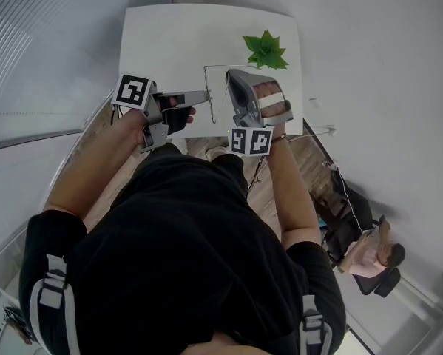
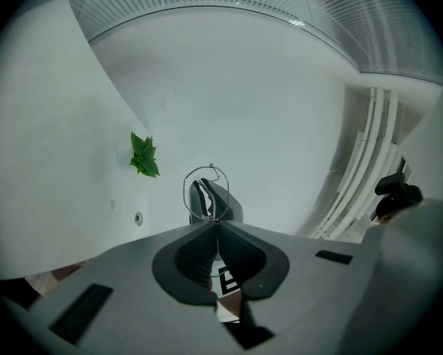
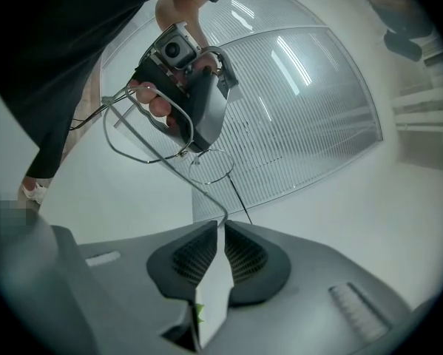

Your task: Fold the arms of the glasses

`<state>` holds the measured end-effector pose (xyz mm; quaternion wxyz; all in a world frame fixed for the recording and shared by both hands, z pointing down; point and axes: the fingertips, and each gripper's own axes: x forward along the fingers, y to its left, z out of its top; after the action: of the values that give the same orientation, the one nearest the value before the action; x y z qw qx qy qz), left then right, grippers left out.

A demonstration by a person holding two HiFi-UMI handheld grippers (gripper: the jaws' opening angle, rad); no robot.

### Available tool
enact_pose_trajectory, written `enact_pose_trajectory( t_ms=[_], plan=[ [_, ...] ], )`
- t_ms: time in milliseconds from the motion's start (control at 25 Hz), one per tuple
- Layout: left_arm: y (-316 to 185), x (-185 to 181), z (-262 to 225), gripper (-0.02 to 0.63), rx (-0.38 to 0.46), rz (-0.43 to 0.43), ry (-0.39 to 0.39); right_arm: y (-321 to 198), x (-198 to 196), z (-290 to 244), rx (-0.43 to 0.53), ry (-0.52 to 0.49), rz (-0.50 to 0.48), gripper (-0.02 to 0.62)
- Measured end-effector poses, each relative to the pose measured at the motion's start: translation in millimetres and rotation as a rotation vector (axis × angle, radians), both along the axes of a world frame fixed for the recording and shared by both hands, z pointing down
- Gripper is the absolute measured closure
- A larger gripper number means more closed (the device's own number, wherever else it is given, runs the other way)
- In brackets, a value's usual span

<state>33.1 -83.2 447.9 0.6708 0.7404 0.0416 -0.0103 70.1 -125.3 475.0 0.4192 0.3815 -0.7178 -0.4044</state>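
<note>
Thin wire-framed glasses [image 1: 214, 89] hang in the air over the white table [image 1: 169, 43], between my two grippers. My left gripper [image 1: 208, 95] comes in from the left and is shut on the frame beside a lens. In the left gripper view the round lens rim [image 2: 206, 191] stands just past its closed jaws. My right gripper [image 1: 229, 74] is shut on the curved tip of one arm [image 3: 222, 219]. That arm [image 3: 169, 165] runs straight out to the frame, unfolded. In the right gripper view the left gripper [image 3: 195, 135] holds the lenses [image 3: 210, 165] ahead.
A small green plant [image 1: 265, 50] sits on the table's far right side, just beyond the right gripper. The table's near edge is right below the grippers. A person [image 1: 373, 256] sits in a chair on the floor at the lower right. Ribbed wall panels [image 1: 51, 43] stand at the left.
</note>
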Motion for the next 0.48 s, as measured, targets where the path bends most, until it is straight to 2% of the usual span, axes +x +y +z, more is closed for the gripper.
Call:
enact_pose_trajectory(
  t_ms=[480],
  plan=[
    [8,3,5,0.592,0.001,0.04,0.002,4,-23,4,-0.004,0.01,-0.058,0.552]
  ],
)
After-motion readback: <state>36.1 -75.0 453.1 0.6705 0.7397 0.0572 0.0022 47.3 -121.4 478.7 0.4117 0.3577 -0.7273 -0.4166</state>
